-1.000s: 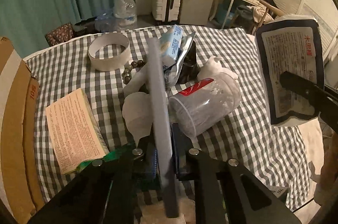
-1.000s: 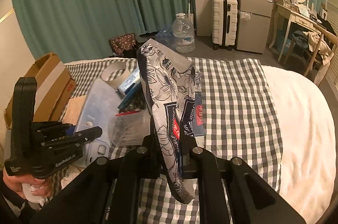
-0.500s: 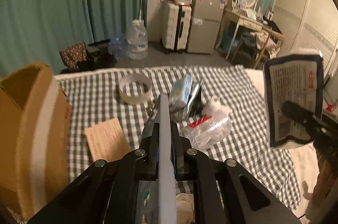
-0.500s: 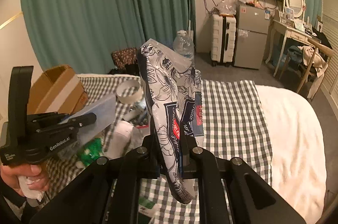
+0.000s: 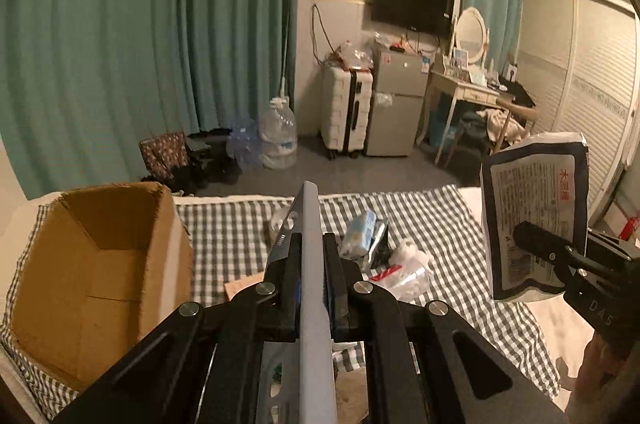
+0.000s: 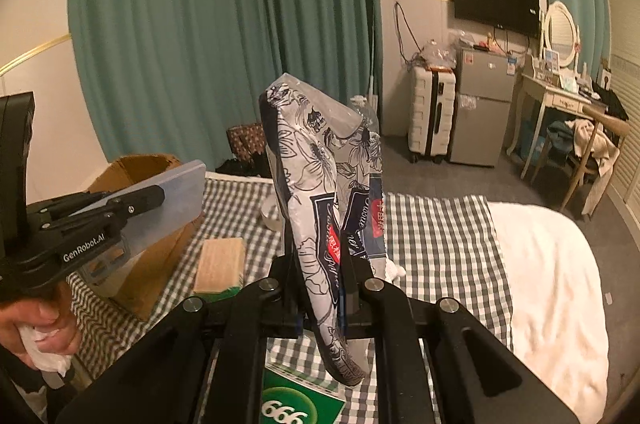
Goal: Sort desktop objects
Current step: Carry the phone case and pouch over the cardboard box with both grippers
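Observation:
My left gripper point(image 5: 312, 244) is shut on a thin flat grey panel point(image 5: 310, 208), which I see edge-on. In the right wrist view the grey panel point(image 6: 172, 200) hangs in the air beside the open cardboard box point(image 6: 140, 164), with the left gripper point(image 6: 158, 193) clamped on it. My right gripper point(image 6: 320, 264) is shut on a floral-print tissue pack point(image 6: 316, 192), held upright above the checked cloth point(image 6: 440, 244). The left wrist view shows the tissue pack point(image 5: 536, 216) at the right with the right gripper point(image 5: 522, 231) on it. The cardboard box point(image 5: 100, 264) stands open at the left.
On the checked cloth point(image 5: 460, 236) lie a blue packet point(image 5: 360, 230), a dark foil pouch point(image 5: 380, 240) and a clear plastic cup point(image 5: 404, 274). A tan box point(image 6: 220, 262) and a green box point(image 6: 300, 406) lie nearer. White bedding point(image 6: 552, 284) is at the right.
Both grippers have risen from the cloth with their loads still held. The left one has swung toward the cardboard box, which now fills the left of its view.

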Tool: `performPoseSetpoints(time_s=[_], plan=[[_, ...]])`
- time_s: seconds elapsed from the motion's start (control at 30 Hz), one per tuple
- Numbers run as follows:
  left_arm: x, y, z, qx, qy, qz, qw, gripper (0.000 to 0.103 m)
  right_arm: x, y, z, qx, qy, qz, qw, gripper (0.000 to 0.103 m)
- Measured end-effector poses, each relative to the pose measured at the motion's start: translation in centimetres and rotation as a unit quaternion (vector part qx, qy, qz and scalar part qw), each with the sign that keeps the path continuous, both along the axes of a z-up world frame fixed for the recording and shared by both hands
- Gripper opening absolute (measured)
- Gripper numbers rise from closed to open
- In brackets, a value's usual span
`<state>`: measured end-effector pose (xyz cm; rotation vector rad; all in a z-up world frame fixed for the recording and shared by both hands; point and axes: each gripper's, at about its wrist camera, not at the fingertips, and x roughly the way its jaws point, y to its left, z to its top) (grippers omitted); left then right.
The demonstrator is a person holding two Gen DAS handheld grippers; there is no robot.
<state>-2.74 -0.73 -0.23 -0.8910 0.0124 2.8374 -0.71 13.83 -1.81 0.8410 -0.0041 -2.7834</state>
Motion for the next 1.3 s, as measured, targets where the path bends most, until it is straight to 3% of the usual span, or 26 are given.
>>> performPoseSetpoints(time_s=[0.37, 0.73, 0.9, 1.07, 1.3], plan=[[0.4, -2.7, 1.8, -0.016, 0.026, 0.032, 0.9990, 0.008, -0.3, -2.3, 1.1, 0.001, 0.013, 0.008, 1.000, 0.010], [1.1, -7.7, 3.6, -0.022, 0.043, 0.077, 0.9959, 0.008, -0.9, -7.3, 1.5, 0.000, 0.023, 0.048, 0.999, 0.010], [1.4, -11.0, 3.8, -0.003, 0.052, 0.102, 0.9934, 0.008, -1.2, -10.2, 2.0, -0.005, 0.028, 0.077, 0.997, 0.010], [1.6, -13.2, 3.5, -0.021, 0.058, 0.134, 0.9890, 0.008, -1.9, -13.1, 2.2, -0.009, 0.029, 0.104, 0.994, 0.010], [1.6, -16.8, 2.7, -0.017, 0.046, 0.169, 0.9844, 0.008, -2.6, -16.9, 2.0, -0.013, 0.024, 0.141, 0.990, 0.010]])
